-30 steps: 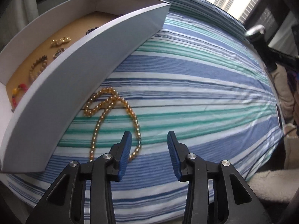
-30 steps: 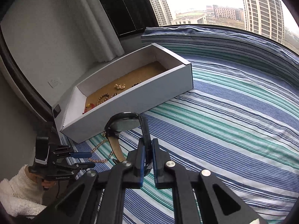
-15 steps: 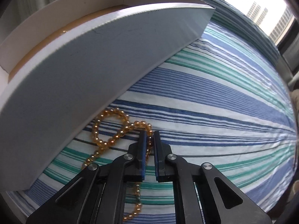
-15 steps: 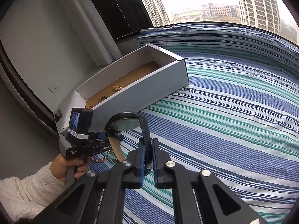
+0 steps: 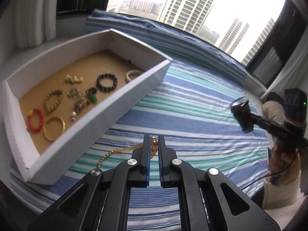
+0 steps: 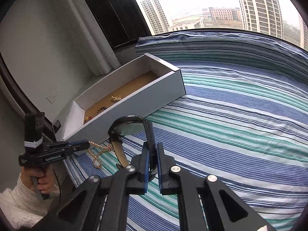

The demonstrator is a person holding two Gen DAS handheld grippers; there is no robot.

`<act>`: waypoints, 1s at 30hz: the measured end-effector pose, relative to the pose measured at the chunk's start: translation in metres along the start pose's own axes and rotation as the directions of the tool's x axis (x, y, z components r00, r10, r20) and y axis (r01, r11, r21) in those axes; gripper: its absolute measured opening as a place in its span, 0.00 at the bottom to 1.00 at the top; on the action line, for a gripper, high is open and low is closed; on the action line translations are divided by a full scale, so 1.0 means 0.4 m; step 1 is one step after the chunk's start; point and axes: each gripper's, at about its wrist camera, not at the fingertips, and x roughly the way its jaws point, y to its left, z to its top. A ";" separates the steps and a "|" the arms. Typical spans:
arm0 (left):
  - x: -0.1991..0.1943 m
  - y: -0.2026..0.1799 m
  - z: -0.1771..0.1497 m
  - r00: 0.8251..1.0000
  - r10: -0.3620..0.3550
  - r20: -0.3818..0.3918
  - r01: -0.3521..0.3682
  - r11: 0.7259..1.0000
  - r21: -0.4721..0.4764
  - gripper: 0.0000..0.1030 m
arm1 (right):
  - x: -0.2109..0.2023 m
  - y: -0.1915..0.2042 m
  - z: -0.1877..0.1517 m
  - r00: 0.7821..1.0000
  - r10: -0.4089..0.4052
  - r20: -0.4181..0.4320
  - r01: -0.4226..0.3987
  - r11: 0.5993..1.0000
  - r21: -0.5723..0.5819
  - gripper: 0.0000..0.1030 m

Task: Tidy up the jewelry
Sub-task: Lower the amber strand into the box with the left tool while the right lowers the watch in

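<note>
The left gripper [image 5: 153, 141] has its jaws pinched on a gold bead necklace [image 5: 119, 151], one end lifted between the pads, the rest trailing down onto the striped sheet [image 5: 192, 115] just beside the box [image 5: 119, 104]. The right gripper [image 6: 153, 152] is clamped on the strap of a black watch [image 6: 128, 128] (its round face turned up, the loose strap end hanging). Inside the box lie bracelets: a red one [image 5: 35, 120], a gold one [image 5: 53, 128], a dark bead one [image 5: 106, 82].
</note>
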 end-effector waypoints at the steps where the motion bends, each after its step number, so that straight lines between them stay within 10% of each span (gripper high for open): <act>1: -0.031 0.000 0.021 1.000 -0.005 0.015 0.005 1.000 0.003 0.04 | -0.003 0.008 0.009 1.000 -0.001 0.006 0.001 1.000 -0.008 0.07; 16: -0.294 0.101 0.381 0.964 0.098 0.246 -0.100 0.995 -0.003 0.05 | 0.041 0.149 0.359 0.992 0.050 0.119 -0.034 0.990 -0.135 0.07; 30: 0.071 0.459 0.453 0.917 0.388 0.097 -0.380 0.921 -0.091 0.06 | 0.592 0.234 0.586 0.998 -0.015 -0.063 0.003 0.984 -0.177 0.07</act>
